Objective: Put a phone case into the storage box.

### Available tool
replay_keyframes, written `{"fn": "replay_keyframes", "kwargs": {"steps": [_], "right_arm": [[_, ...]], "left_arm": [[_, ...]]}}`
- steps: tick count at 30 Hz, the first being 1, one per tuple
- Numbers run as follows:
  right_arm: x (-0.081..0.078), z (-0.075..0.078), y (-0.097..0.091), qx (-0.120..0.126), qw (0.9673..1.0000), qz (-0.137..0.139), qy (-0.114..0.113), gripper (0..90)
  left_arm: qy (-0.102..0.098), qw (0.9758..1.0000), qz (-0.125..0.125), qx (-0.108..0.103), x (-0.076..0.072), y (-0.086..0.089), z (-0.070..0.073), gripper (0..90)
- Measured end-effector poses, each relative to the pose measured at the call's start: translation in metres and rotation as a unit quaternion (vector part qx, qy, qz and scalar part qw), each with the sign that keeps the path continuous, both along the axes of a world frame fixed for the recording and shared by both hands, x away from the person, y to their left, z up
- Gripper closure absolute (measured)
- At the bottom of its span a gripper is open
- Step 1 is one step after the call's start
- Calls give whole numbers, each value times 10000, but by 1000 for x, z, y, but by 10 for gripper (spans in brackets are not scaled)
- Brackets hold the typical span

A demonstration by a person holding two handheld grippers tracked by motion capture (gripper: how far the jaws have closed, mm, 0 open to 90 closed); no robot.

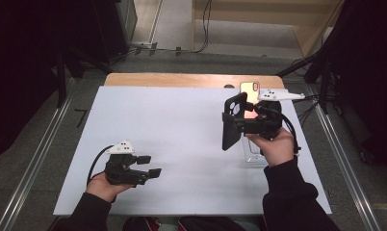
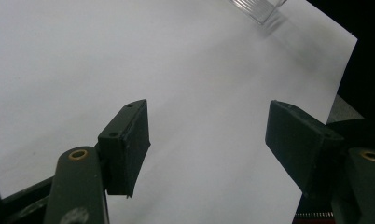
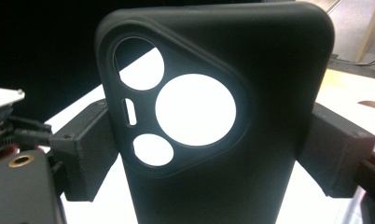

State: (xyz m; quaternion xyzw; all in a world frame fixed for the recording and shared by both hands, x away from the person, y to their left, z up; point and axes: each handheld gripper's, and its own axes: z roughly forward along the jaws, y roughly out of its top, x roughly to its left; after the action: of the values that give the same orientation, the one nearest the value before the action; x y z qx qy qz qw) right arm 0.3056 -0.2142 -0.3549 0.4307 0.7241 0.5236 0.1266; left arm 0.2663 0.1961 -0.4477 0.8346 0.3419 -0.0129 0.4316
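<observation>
A black phone case (image 1: 229, 131) with round camera cutouts stands upright in the air at the right of the white table (image 1: 172, 120). My right gripper (image 1: 233, 122) is shut on the phone case (image 3: 269, 70), one jaw on each long side, as the right gripper (image 3: 204, 154) view shows. A phone (image 1: 249, 90) with a pinkish glowing screen sits just behind it near the far edge. My left gripper (image 1: 149, 166) rests low at the near left, open. In its own view the left gripper (image 2: 209, 144) has only bare white table between its jaws.
A clear plastic stand (image 1: 253, 155) lies on the table under my right hand, also seen as the clear stand (image 2: 260, 9) far off. A wooden strip (image 1: 182, 79) runs along the back edge. Cables and dark equipment stand on the floor around the table.
</observation>
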Motion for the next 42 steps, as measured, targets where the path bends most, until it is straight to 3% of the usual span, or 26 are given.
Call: {"fn": "replay_keyframes", "kwargs": {"steps": [19,28,42], "right_arm": [[10,3,-40,3,9963,-854,-12,121],[18,-2,-60,-100,9906,-1362,-53,122],[50,-22,-75,-274,9799,-1971,121,122]], "left_arm": [[-6,10000,39,-3,-2,2,0,307],[-10,10000,44,-22,-1,3,-1,306],[-5,9999,94,-69,-1,3,-1,307]]}}
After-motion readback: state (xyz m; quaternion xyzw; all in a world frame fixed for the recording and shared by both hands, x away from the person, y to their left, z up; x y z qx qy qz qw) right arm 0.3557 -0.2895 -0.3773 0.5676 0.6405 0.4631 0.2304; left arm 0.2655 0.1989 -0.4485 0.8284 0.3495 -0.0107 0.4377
